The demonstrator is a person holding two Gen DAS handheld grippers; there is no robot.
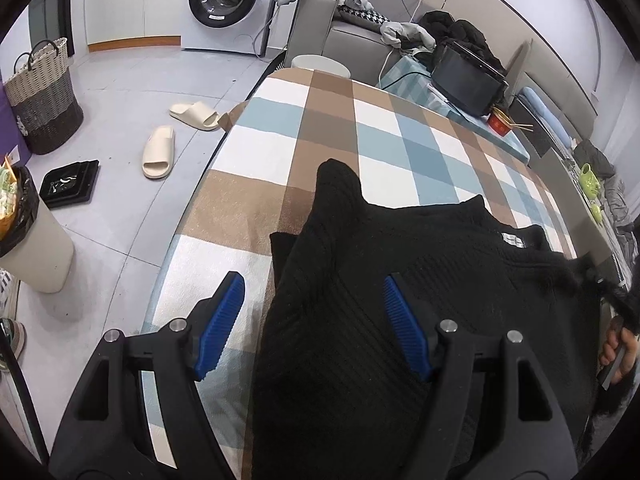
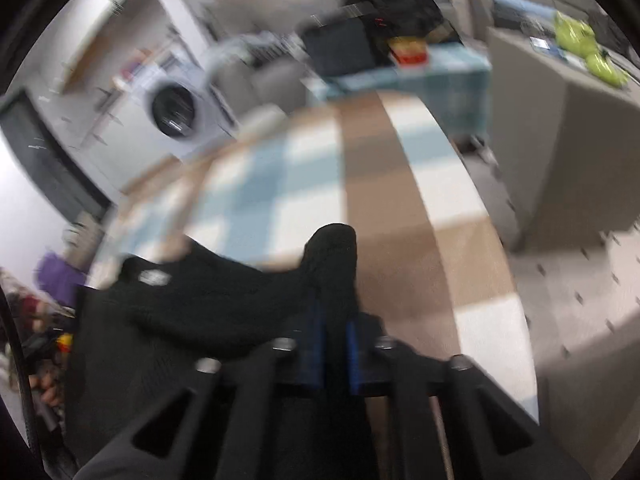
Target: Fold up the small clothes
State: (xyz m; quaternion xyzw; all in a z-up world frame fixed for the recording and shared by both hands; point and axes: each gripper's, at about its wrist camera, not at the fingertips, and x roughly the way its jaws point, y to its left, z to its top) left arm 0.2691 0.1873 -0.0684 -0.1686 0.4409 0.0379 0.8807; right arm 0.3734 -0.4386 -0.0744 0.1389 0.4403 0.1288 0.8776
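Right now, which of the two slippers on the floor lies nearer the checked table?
The farther cream slipper, lying crosswise, its toe almost at the table's corner; the other slipper lies lengthwise, farther out on the floor.

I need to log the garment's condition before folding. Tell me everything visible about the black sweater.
The black sweater is ribbed knit with a small white label at its neck. It lies spread on the checked blanket, one sleeve pointing away. The right hand-held gripper is shut on the other sleeve; the open left hand-held gripper straddles its edge.
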